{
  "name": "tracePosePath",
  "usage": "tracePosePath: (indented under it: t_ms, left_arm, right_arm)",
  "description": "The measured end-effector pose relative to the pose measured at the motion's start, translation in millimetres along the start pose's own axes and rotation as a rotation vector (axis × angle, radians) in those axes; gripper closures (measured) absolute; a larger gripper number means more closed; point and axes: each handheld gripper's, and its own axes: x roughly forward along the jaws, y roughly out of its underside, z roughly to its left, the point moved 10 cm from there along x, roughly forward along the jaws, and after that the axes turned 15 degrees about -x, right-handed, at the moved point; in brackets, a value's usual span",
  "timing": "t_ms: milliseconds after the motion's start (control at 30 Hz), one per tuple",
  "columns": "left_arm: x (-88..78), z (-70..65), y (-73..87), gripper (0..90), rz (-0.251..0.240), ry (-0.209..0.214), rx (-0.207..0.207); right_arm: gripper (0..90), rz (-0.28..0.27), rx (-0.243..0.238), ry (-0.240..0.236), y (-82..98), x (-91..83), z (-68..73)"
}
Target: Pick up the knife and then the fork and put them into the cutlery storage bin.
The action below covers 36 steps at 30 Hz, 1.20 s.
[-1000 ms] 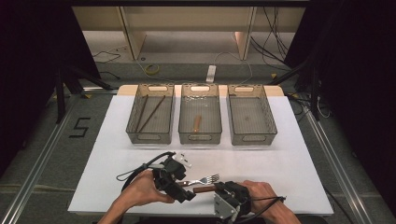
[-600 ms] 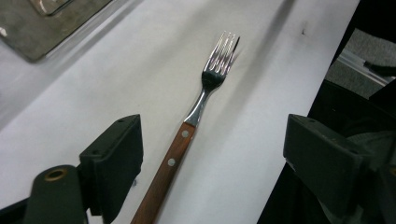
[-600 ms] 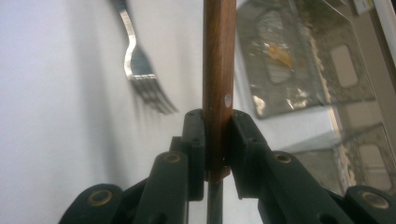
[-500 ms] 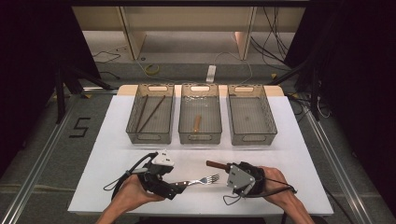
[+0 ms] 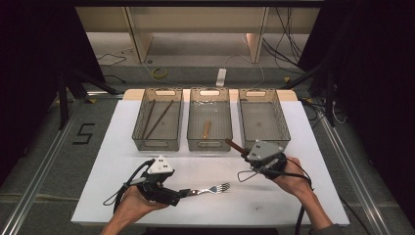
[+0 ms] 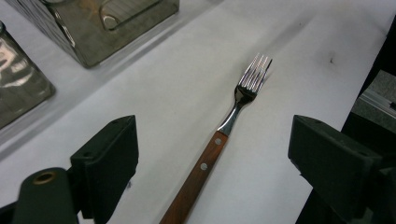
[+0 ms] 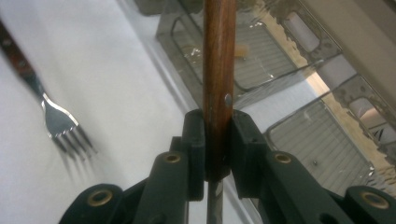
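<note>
step: sorting cutlery into bins | left gripper (image 5: pixel 182 194) jaws just spread, fork (image 6: pixel 236 113) loose | right gripper (image 7: pixel 218 158) clamps utensil (image 7: pixel 218 70) | next: bin it

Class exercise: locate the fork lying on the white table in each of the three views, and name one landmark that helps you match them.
High view: fork low centre, tines pointing right.
Left gripper view: fork centre, between the open jaws, tines up.
Right gripper view: fork at left edge, tines down.
Shared landmark: the middle mesh bin.

Even overhead light on white table (image 5: pixel 122 196); dark surroundings; glare on bins (image 6: pixel 28 88); right gripper view soft, blurred.
</note>
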Motion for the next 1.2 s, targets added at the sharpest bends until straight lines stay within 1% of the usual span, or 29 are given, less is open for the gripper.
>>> tracePosePath:
  t_ms: [33,100,167,267,400,567,667,767,833,1000,1067,1200]
  left_arm:
    - [-1.0,0.0,-0.6,15.5,-0.007,-0.001,0.002]
    - [-1.9,0.3,-0.8,15.4,-0.015,-0.001,-0.001]
    - [-1.9,1.7,0.4,15.4,-0.011,-0.005,-0.003]
    - [-1.3,3.2,2.6,15.4,-0.004,-0.018,0.005]
    - [-2.0,1.1,2.5,15.1,-0.012,-0.004,0.004]
    - [-2.1,2.5,4.0,14.9,-0.011,-0.007,0.004]
    - [-3.1,3.1,3.6,14.8,-0.019,-0.007,0.002]
    - [-4.3,3.5,3.1,14.8,-0.028,-0.005,-0.005]
    - [-4.2,3.9,3.2,14.7,-0.034,-0.008,-0.006]
    - [-5.2,4.0,3.8,14.8,-0.039,-0.005,-0.005]
    - [-5.2,4.1,3.6,14.7,-0.041,-0.002,-0.007]
    - [-4.2,5.3,4.3,14.4,-0.039,-0.005,-0.009]
  right_arm:
    - [78.0,-0.003,0.018,-0.002,-0.5,0.1,-4.3]
    - [78.0,-0.003,0.070,-0.009,-0.6,0.2,-13.4]
    - [78.0,-0.008,0.122,-0.016,-0.9,0.1,-22.5]
    - [77.9,-0.015,0.196,-0.027,-1.1,0.0,-36.4]
    - [77.9,-0.008,0.273,-0.031,-0.6,2.2,-54.2]
    - [77.9,0.001,0.342,-0.033,0.1,9.3,-74.7]
    - [77.9,0.009,0.364,-0.029,0.9,14.9,-85.8]
    - [77.9,0.015,0.401,-0.025,1.4,20.8,-98.0]
    - [77.9,0.023,0.428,-0.019,1.9,24.5,-106.3]
    - [77.9,0.015,0.497,-0.008,2.3,32.2,-127.3]
    - [77.9,0.022,0.526,0.004,3.7,35.0,-135.5]
    - [77.8,0.032,0.582,0.009,6.2,42.6,-147.6]
